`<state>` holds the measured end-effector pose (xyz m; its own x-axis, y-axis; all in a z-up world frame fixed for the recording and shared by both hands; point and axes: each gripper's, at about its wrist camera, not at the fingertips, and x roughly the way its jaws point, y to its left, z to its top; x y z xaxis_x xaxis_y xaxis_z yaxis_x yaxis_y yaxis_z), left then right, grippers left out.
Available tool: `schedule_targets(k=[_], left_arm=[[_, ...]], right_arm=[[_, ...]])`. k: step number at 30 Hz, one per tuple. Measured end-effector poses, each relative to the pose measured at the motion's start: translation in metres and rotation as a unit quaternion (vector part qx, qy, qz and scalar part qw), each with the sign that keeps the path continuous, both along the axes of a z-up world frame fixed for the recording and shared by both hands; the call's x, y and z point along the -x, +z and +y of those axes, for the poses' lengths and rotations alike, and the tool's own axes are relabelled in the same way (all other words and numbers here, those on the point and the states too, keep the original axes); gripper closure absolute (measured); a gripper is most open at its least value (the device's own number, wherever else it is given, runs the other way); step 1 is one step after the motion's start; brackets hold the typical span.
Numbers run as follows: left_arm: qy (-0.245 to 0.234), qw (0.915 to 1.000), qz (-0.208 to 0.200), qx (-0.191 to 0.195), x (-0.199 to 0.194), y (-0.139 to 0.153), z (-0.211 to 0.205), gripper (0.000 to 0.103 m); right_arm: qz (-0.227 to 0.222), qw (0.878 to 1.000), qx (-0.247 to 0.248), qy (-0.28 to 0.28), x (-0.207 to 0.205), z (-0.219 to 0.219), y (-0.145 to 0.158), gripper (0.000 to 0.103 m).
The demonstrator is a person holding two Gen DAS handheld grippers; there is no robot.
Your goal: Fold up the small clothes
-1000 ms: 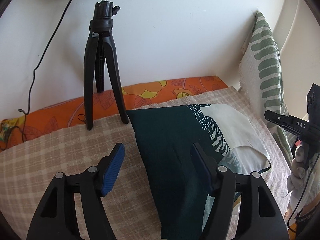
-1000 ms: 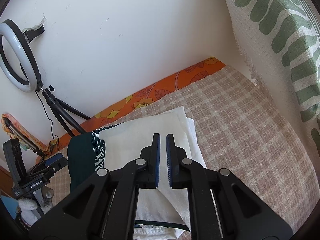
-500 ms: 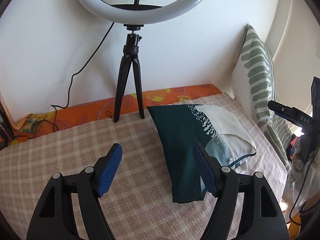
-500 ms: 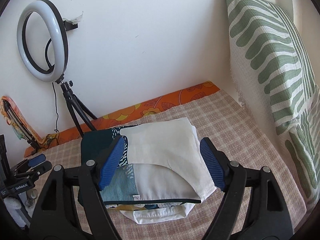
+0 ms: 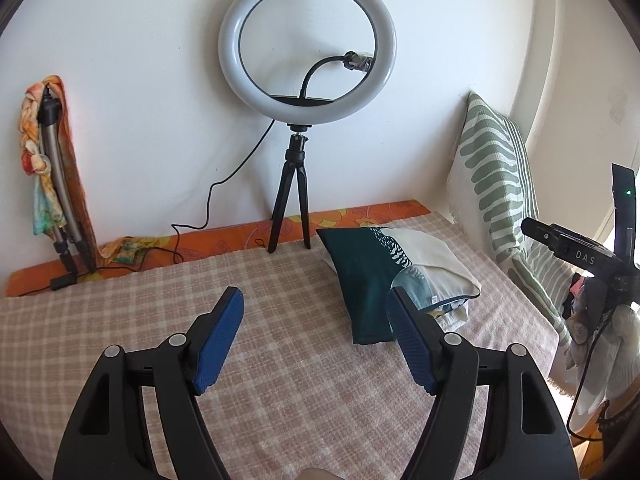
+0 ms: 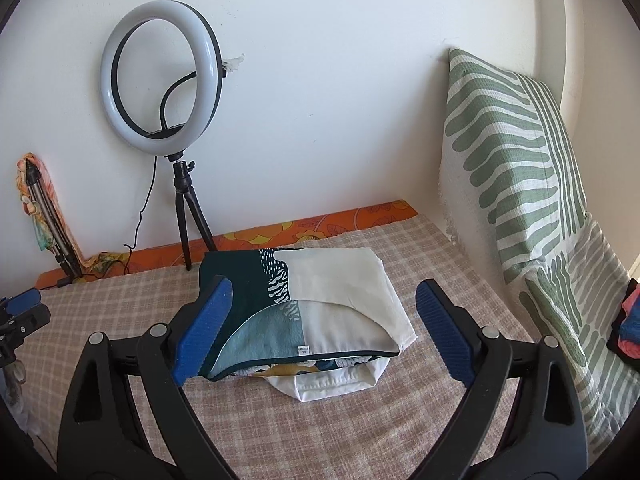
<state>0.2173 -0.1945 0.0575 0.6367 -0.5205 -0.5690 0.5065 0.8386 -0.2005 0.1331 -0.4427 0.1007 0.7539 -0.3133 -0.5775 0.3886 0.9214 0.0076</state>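
A folded garment point(image 5: 368, 272) in dark teal, white and light blue tops a small pile on the checked bedspread point(image 5: 280, 380). A white garment point(image 6: 332, 384) shows under it. My left gripper point(image 5: 315, 300) hovers in front and to the left of the pile. Its jaws are opening and hold nothing. My right gripper point(image 6: 324, 286) hangs in front of and above the same folded garment point(image 6: 332, 280). Its jaws are opening wide, and its blue pads point(image 6: 204, 328) stand clear of the cloth.
A ring light on a black tripod point(image 5: 308, 60) stands at the wall behind the pile, its cable trailing left. A green leaf-patterned pillow point(image 6: 512, 168) leans on the right. A scarf-draped stand point(image 5: 52, 160) is far left. Folded clothes point(image 6: 630, 320) lie at the right edge.
Both grippers have drawn back and risen from the pile, which now looks smaller. The right jaws went from shut to wide open. The folded garment stays on the pile.
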Motion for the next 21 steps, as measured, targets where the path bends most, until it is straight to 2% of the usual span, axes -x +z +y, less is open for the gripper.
schedule_targets(k=[2,7,9,10,13,21], left_arm=[[0.001,1.0000,-0.006,0.007,0.014,0.003,0.011,0.022],[0.003,0.9996,-0.029,-0.004,0.049,0.003,0.034,0.022],[0.003,0.9993,-0.037,-0.004,0.061,0.001,0.044,0.022],[0.004,0.9991,-0.042,-0.007,0.067,0.000,0.048,0.022],[0.011,0.9982,-0.055,-0.019,0.081,-0.006,0.059,0.020],[0.013,0.9979,-0.053,-0.035,0.105,-0.021,0.077,0.019]], right_arm=[[-0.003,1.000,0.001,0.005,0.011,0.015,0.000,0.008],[-0.013,1.000,-0.006,0.005,0.037,0.048,-0.005,0.007],[-0.022,1.000,-0.012,0.004,0.047,0.059,-0.009,0.000],[-0.032,0.999,-0.014,0.003,0.053,0.065,-0.011,0.000],[-0.040,0.999,0.007,-0.001,0.065,0.084,-0.019,0.000],[-0.031,0.999,0.027,0.021,0.078,0.127,-0.037,0.000]])
